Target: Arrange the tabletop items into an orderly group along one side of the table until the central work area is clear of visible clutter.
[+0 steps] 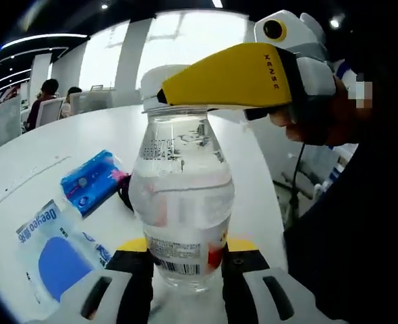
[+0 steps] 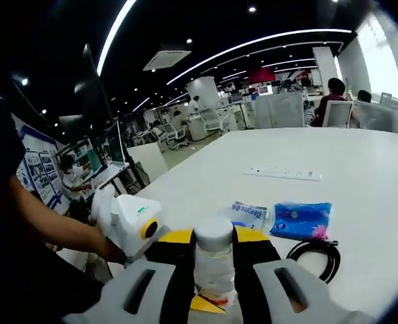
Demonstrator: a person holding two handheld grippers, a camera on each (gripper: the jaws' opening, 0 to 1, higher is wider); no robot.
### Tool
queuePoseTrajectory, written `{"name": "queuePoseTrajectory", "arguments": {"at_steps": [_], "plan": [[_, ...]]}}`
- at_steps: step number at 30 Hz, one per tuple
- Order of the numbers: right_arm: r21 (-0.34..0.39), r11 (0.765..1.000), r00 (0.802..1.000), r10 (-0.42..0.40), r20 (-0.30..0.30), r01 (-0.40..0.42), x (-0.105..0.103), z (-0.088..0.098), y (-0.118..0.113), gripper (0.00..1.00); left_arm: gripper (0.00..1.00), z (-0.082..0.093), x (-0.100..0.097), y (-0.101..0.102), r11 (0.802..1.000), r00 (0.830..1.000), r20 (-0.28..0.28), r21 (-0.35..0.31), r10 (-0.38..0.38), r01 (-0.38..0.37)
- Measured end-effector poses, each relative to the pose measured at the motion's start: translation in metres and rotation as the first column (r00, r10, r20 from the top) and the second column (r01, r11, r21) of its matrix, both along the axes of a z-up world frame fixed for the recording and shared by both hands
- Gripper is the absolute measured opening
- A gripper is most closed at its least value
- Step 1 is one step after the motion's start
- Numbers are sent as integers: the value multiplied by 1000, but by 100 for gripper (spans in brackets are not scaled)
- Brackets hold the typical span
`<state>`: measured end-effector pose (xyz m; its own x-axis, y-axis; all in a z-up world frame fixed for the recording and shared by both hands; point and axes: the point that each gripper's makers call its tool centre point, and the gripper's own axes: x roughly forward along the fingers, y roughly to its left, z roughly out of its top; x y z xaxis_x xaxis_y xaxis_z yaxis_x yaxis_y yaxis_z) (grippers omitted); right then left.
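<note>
Left gripper [image 1: 185,270] grips bottle [image 1: 182,202] base; right gripper [image 2: 214,270] clamps its cap [image 2: 214,234]. Blue pack [image 1: 91,180] at 9 o'clock on tabletop [image 1: 44,155].

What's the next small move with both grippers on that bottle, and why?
Probably lift the water bottle slightly and carry it toward the blue tissue pack and wipes packet. The left gripper clamps its base and the right gripper its cap end, so it looks secured. The other items, with the black cable, already sit together on the white table.
</note>
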<state>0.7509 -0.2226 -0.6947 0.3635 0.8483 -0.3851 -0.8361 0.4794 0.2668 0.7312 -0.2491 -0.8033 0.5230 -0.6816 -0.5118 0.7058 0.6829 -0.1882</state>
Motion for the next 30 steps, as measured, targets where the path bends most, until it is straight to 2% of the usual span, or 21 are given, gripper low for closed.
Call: {"name": "queuePoseTrajectory", "arguments": {"at_steps": [9,14,25,30], "plan": [[38,999,996,31,85,-35,3,40,28,15,36,36,12,31,999,996,89,38,8,-11],[43,997,991,55,126,-61,3,54,48,15,36,52,18,53,998,992,126,46,27,-33],[32,986,975,156,159,-163,-2,55,106,15,36,53,17,109,989,985,132,80,111,-122],[46,983,973,168,159,-177,2,58,128,15,36,56,19,132,987,982,137,78,127,-139]]}}
